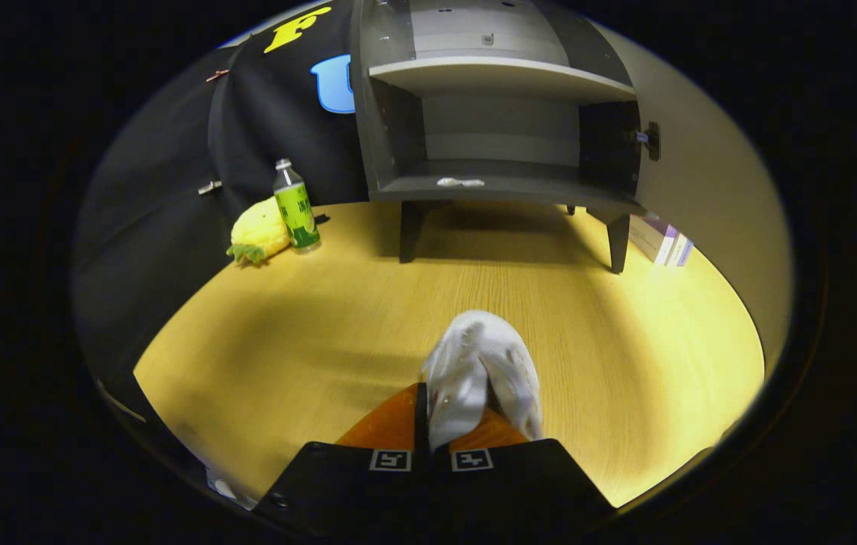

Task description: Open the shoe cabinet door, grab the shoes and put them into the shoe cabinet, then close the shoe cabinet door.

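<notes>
White shoes [483,371] are pinched between my gripper's orange fingers [383,424], and they stick out ahead of the fingertips above the wooden table. My gripper [432,424] is shut on them. Well beyond, the grey shoe cabinet [504,129] stands on dark legs with its door [708,197] swung open to the right. Its lower compartment holds a small white scrap [460,182] near the front lip. A shelf [500,78] divides the inside.
A green-labelled bottle [295,206] and a yellow pineapple plush [258,232] stand left of the cabinet by the black cloth wall. A purple-and-white box [662,240] lies behind the cabinet's right leg. Bare wooden tabletop [322,318] stretches between the fingers and the cabinet.
</notes>
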Tool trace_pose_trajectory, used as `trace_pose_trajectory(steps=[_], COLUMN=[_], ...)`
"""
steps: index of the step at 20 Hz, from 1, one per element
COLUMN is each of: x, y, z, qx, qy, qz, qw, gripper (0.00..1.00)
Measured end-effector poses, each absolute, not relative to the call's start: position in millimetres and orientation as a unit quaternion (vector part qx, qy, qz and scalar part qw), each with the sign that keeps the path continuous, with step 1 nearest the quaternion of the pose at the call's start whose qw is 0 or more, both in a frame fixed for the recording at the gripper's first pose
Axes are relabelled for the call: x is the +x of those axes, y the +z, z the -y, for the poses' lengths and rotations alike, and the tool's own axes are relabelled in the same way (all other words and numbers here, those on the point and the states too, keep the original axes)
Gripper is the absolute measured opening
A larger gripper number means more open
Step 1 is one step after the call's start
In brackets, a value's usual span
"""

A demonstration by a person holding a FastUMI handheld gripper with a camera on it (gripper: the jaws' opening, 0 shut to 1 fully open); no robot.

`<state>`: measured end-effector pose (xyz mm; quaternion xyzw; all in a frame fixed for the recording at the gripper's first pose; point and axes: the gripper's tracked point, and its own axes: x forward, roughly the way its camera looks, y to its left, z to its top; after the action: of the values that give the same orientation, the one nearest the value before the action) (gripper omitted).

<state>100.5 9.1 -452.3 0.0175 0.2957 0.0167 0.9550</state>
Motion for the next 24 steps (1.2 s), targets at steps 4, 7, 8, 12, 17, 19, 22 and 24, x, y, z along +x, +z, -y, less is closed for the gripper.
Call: trace_pose_trajectory(steps=[4, 7, 8, 12, 17, 19, 22, 24], x=[123.9, 146.0, 154.2, 184.2, 238.5, 266.3, 317.1, 352.7], y=[-358.3, -278.1, -253.7, -191.4, -140.2, -121.9, -102.5, -92.5], z=[-7.0, -8.4, -9.6, -4.5, 16.5, 24.0, 35.0, 43.2], qx=[0.004, -0.005, -0.007, -0.009, -0.013, -0.011, -0.024, -0.031], qy=[0.007, -0.006, -0.008, -0.016, -0.023, -0.021, -0.012, -0.006], qz=[-0.246, -0.186, -0.168, -0.128, -0.094, -0.083, -0.063, -0.052], qw=[0.969, 0.983, 0.986, 0.992, 0.995, 0.996, 0.998, 0.998], gripper=[0.05, 0.04, 0.04, 0.04, 0.04, 0.04, 0.04, 0.04])
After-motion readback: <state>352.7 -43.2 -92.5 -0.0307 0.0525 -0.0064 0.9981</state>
